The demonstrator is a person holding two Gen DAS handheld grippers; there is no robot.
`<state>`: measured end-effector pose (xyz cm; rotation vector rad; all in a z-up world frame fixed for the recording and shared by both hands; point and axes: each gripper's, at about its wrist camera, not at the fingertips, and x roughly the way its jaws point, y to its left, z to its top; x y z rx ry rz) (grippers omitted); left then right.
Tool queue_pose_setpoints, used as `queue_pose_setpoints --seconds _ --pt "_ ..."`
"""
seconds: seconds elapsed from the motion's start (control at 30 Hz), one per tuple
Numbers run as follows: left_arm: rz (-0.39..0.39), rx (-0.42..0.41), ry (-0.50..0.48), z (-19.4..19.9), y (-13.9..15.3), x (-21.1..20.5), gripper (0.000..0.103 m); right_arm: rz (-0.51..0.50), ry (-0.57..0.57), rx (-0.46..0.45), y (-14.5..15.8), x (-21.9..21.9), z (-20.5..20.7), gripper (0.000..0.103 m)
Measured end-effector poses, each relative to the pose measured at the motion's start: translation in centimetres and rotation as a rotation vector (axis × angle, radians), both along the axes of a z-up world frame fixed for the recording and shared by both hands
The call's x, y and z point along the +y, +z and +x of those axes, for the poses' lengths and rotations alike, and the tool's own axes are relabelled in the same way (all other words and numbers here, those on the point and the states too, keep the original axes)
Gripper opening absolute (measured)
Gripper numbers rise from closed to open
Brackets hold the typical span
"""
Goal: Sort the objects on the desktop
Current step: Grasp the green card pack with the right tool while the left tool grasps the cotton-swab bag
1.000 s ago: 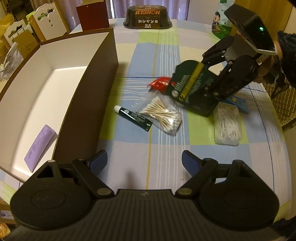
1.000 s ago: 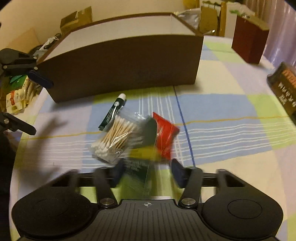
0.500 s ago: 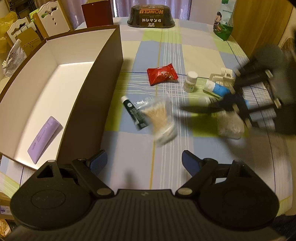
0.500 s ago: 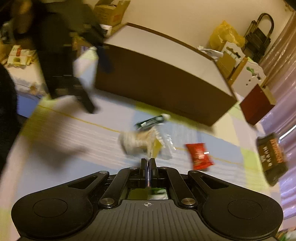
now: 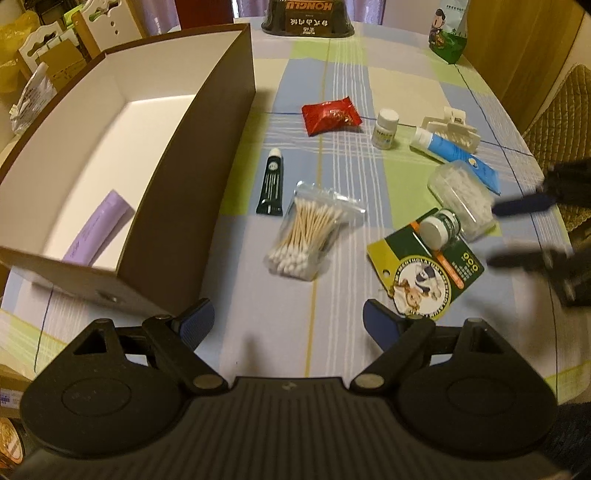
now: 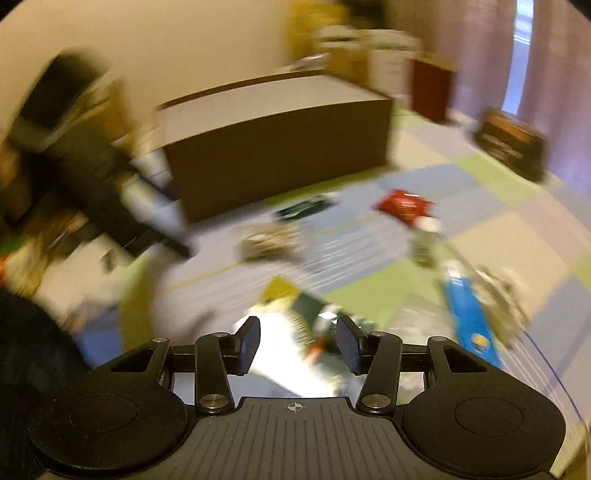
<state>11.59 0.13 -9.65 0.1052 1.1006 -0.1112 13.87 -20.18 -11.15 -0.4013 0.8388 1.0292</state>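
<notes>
In the left wrist view my left gripper [image 5: 288,321] stands open above the checked tablecloth, nothing between its fingers. Ahead lie a bag of cotton swabs [image 5: 310,232], a dark green tube [image 5: 272,182], a red packet [image 5: 330,115], a white bottle [image 5: 385,123], a blue tube [image 5: 454,155], a white hair clip [image 5: 452,127] and a clear plastic box [image 5: 461,195]. A green card [image 5: 424,269] with a small white-capped jar [image 5: 441,227] on it lies front right. My right gripper [image 5: 524,229] is blurred at the right edge, just right of the card. In the blurred right wrist view, my right gripper [image 6: 299,341] is open over the card [image 6: 295,314].
A big brown box [image 5: 221,122] with a white inside fills the left; a purple item [image 5: 98,227] lies in it. A dark tub [image 5: 308,18] and a green bag [image 5: 448,33] stand at the table's far end. A woven chair [image 5: 557,110] is on the right.
My right gripper, shut on the green card half a second ago, has opened. The card now lies on the table at the front right. The right wrist view is swinging fast.
</notes>
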Motion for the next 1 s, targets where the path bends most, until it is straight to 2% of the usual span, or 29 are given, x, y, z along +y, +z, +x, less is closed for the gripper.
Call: queue_pose_setpoints --seconds 0.07,0.3,0.33,0.37,0.5,0.73,0.83,1.0 --pt "0.001 -0.002 0.000 -0.3 0.0 0.1 0.085 -0.023 -0.067 -0.007 -0.6 0.9 0.8 0.050" --pt "0.020 -0.029 -0.006 -1.4 0.5 0.7 0.085 -0.113 -0.185 -0.046 -2.9 4.0 1.7 0.049" --pt "0.022 -0.029 -0.005 -1.5 0.5 0.8 0.085 -0.118 -0.194 -0.043 -3.2 3.9 1.9 0.039" --pt "0.023 -0.028 -0.006 -1.5 0.5 0.9 0.085 -0.124 -0.199 -0.043 -3.5 3.9 2.0 0.034" --pt "0.024 -0.035 -0.028 -1.6 0.4 1.0 0.085 -0.134 -0.193 -0.031 -4.1 2.8 1.7 0.032" --pt "0.001 -0.059 -0.122 -0.6 -0.1 -0.6 0.083 -0.190 -0.089 -0.012 -3.8 0.1 -0.6 0.032" --pt "-0.007 -0.078 -0.172 0.6 -0.8 -1.8 0.081 -0.208 -0.103 0.014 -3.7 -1.8 -1.1 0.032" --pt "0.027 -0.082 -0.201 4.0 -2.7 -3.0 0.071 -0.182 -0.151 0.047 -3.5 -3.6 -1.6 0.032"
